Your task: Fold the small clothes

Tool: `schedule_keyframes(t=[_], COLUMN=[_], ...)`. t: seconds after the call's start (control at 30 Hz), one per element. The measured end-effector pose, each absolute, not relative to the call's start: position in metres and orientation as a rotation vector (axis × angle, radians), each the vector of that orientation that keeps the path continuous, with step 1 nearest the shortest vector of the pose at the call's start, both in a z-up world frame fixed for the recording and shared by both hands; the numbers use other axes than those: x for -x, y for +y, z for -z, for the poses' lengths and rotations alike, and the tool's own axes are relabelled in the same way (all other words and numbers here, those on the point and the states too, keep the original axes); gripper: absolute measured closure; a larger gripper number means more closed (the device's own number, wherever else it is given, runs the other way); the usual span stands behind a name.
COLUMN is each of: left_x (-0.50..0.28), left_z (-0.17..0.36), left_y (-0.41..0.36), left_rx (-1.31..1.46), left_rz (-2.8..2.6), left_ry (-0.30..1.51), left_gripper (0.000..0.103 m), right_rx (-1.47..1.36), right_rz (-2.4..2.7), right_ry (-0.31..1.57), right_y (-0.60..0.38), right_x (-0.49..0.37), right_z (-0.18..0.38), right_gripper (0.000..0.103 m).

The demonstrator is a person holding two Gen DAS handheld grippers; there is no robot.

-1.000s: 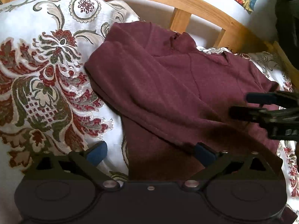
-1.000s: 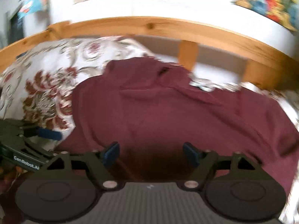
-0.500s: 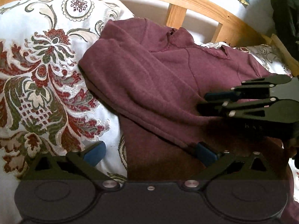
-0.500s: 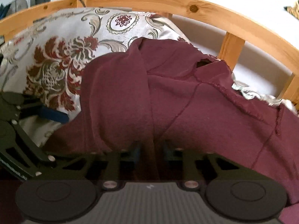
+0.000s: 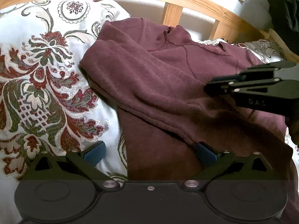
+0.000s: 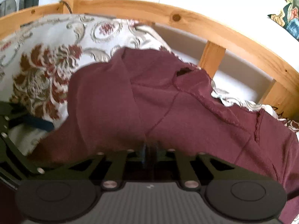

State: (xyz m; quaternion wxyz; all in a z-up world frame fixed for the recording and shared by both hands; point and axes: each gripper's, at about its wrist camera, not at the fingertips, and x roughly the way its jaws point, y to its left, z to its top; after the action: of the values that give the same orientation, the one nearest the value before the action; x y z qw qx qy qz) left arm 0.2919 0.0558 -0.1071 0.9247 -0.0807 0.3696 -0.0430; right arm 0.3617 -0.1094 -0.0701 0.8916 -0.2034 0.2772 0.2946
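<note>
A maroon top (image 5: 158, 85) lies on the floral bedspread (image 5: 43, 78) before a wooden headboard (image 5: 172, 13). The right gripper (image 6: 148, 150) pinches its cloth (jaws closed); the left gripper (image 5: 149, 151) is spread wide over its edge.

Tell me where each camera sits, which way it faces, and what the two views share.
Left wrist: rides the open left gripper, looking along its fingers across the maroon top toward the wooden bed rail; the right gripper enters from the right.
Right wrist: rides the right gripper, shut on the top, facing the rail; the left gripper is at left.
Shared: top, floral bedspread, rail.
</note>
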Motion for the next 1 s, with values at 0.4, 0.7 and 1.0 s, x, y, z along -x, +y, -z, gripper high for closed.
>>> schedule_keyframes(t=[0.4,0.7,1.0], left_x=[-0.29,-0.29,-0.284], left_z=[0.108,0.106,0.084], left_y=[0.055,0.054,0.055], left_rx=[0.149,0.132,0.104], left_rz=[0.092,0.098,0.051], left_ry=[0.742,0.749,0.828], left_gripper=[0.001,0.001,0.001], right_rx=[0.617,0.547,0.562], right_rz=[-0.522,-0.502,-0.431], right_ry=[0.526,0.512,0.584], right_y=[-0.089,-0.13,-0.184], right_x=[-0.356,-0.313,-0.23], right_z=[0.083,0.052,0.05], right_gripper=[0.034,0.009,0.001])
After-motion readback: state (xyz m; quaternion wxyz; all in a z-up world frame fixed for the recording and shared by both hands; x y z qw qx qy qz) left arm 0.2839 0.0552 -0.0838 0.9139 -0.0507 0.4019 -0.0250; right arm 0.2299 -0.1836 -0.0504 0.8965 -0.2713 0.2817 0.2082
